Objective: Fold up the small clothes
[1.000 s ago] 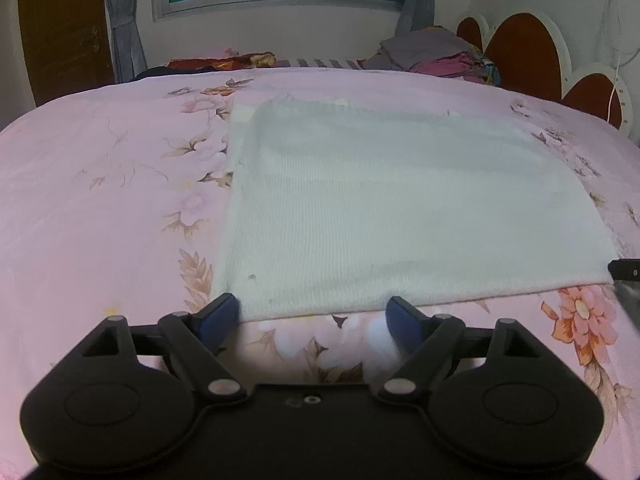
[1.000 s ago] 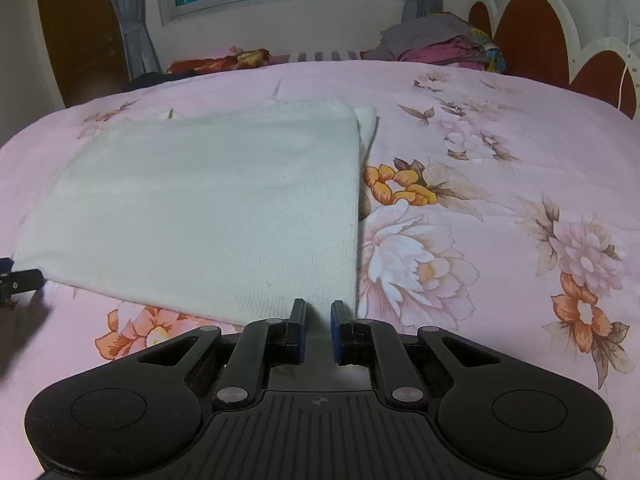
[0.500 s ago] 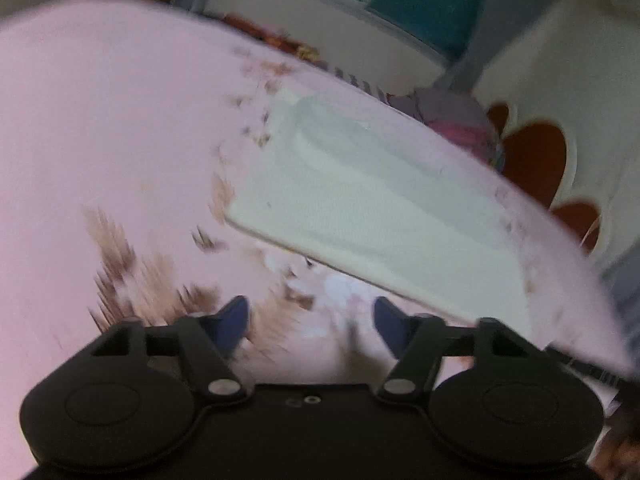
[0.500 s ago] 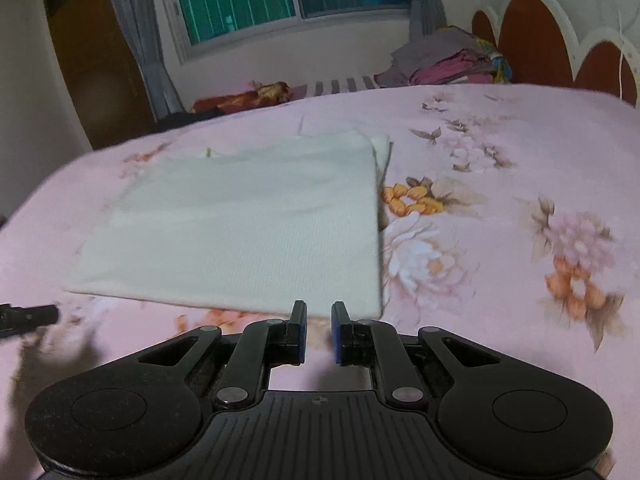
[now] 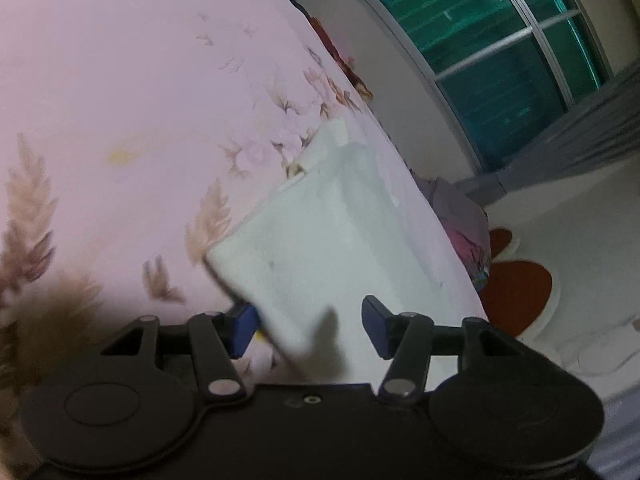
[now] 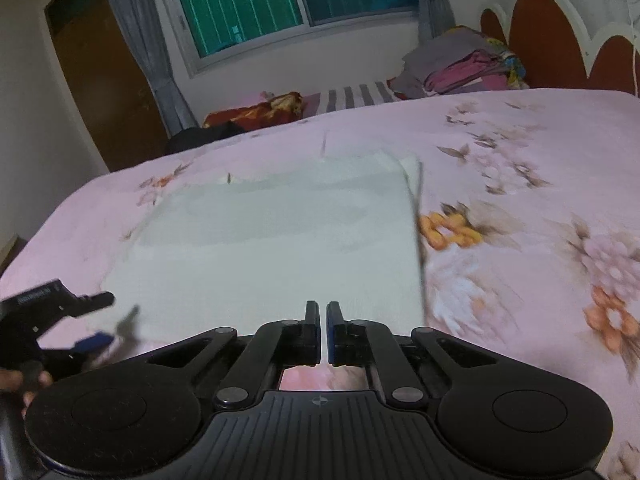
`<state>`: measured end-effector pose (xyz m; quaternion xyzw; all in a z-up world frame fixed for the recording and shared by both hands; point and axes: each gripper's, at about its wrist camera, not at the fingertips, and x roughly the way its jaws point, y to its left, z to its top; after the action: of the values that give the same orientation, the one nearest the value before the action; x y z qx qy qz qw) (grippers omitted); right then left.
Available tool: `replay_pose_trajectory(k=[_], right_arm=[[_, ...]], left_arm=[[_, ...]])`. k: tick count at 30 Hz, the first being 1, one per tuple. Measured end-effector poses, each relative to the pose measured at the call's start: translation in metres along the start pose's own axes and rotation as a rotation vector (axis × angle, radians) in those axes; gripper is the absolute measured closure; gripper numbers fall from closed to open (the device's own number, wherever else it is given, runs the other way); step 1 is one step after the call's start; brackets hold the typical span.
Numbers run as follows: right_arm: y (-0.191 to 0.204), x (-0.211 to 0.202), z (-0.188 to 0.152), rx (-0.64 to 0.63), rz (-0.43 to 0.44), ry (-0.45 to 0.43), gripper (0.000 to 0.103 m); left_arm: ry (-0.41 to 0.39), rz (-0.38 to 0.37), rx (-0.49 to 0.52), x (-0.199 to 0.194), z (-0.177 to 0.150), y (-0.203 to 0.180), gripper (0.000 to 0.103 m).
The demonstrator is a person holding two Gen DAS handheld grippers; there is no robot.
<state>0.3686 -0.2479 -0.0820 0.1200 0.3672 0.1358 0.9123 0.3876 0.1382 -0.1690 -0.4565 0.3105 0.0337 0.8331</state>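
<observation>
Two grippers work a white knit garment [image 6: 276, 240] lying partly folded on a floral bedspread [image 6: 520, 140]: left gripper [image 5: 308, 326] closing around its corner, right gripper [image 6: 323, 332] clenched empty, folds remaining

My left gripper [image 5: 310, 328] is matte black plastic with two round housings, angled link arms pinned by silver screws, and blue fingers [image 5: 244, 330]. My right gripper [image 6: 323, 330] matches it, adding a ribbed black deck with a small crosshair mark and blue fingers [image 6: 332, 332].
</observation>
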Motion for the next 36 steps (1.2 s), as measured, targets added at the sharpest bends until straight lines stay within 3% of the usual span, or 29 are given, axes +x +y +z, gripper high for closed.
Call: replay_pose_trajectory(k=[3, 9, 14, 16, 18, 23, 24, 27, 30, 32, 33, 34, 36], right_arm=[[0.015, 0.021, 0.018, 0.002, 0.018, 0.007, 0.098], [0.043, 0.068, 0.044, -0.004, 0.06, 0.035, 0.098], [0.055, 0.098, 0.046, -0.006, 0.055, 0.064, 0.098], [0.057, 0.106, 0.045, -0.007, 0.049, 0.074, 0.098], [0.058, 0.113, 0.043, -0.012, 0.041, 0.084, 0.098], [0.056, 0.121, 0.047, -0.019, 0.038, 0.081, 0.098], [0.056, 0.124, 0.049, -0.013, 0.043, 0.077, 0.098], [0.057, 0.135, 0.053, -0.008, 0.057, 0.072, 0.098], [0.057, 0.157, 0.045, -0.046, 0.055, 0.132, 0.099], [0.052, 0.158, 0.043, -0.043, 0.081, 0.109, 0.099], [0.049, 0.158, 0.042, -0.034, 0.091, 0.109, 0.099], [0.046, 0.158, 0.042, -0.023, 0.103, 0.109, 0.101], [0.04, 0.158, 0.041, -0.017, 0.121, 0.107, 0.103]], left_arm=[[-0.027, -0.008, -0.028, 0.008, 0.003, -0.001, 0.051], [-0.047, 0.015, -0.041, 0.024, 0.016, 0.0, 0.074], [-0.076, -0.018, -0.05, 0.034, 0.016, 0.002, 0.076], [-0.07, -0.004, -0.038, 0.037, 0.016, 0.001, 0.097], [-0.091, -0.024, -0.051, 0.031, 0.015, 0.002, 0.097], [-0.131, -0.048, 0.062, 0.016, 0.015, -0.013, 0.096], [-0.127, -0.044, 0.066, 0.018, 0.016, -0.013, 0.094], [-0.141, 0.007, 0.013, 0.02, 0.021, -0.005, 0.075], [-0.147, 0.024, -0.028, 0.022, 0.023, 0.002, 0.073], [-0.144, 0.021, -0.025, 0.024, 0.024, 0.001, 0.073], [-0.134, 0.023, -0.011, 0.026, 0.024, -0.002, 0.078], [-0.127, 0.026, -0.001, 0.027, 0.025, -0.004, 0.093], [-0.137, 0.05, 0.033, 0.026, 0.024, -0.014, 0.097]])
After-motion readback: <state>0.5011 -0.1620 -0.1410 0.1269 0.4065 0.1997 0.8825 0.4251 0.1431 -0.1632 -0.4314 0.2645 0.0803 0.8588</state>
